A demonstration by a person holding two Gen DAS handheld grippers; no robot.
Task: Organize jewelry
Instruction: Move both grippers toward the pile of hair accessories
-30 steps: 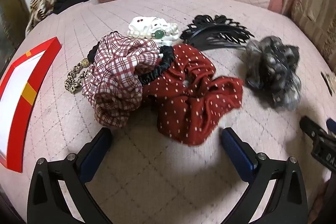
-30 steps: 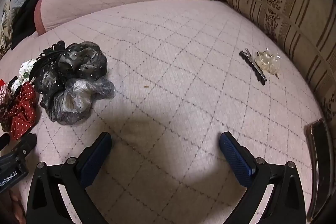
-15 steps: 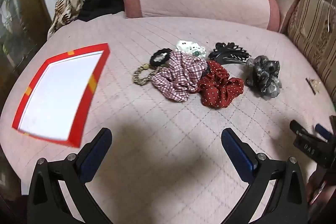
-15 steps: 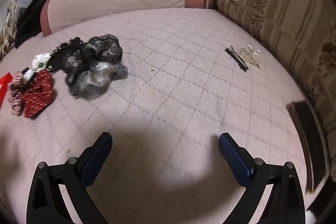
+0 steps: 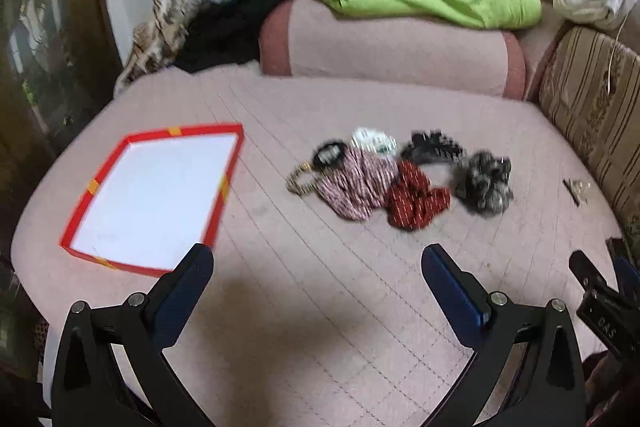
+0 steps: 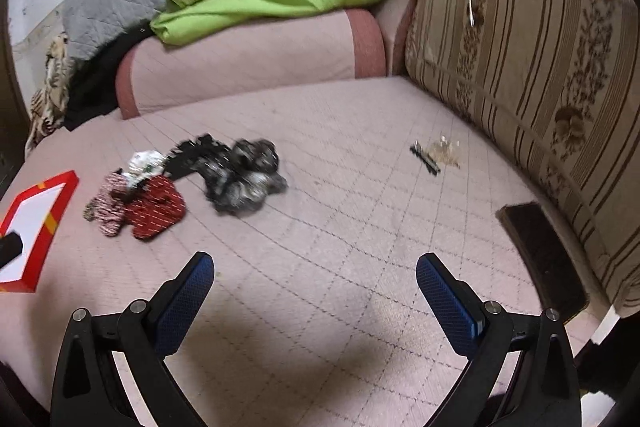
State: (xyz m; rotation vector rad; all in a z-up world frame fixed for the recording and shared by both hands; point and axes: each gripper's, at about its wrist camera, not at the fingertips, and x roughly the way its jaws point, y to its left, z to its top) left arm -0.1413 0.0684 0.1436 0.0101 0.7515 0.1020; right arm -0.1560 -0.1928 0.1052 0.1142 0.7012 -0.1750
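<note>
Both claws are pulling back and up from the pile since a second ago. Red tray [image 5: 224,183] lying left, empty-looking. Left claw [image 5: 316,267] and right claw [image 6: 314,269] gaping, holding nothing. Scrunchie pile [image 5: 384,187] sitting mid-bed, hair clip [image 6: 426,159] far right. Sorting not begun; next calls for descending onto one piece.

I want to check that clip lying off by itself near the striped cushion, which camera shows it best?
The right wrist view. There the black hair clip lies in open sight on the pink cover, a pale ornament beside it. In the left wrist view the clip is tiny, at the far right edge.
</note>
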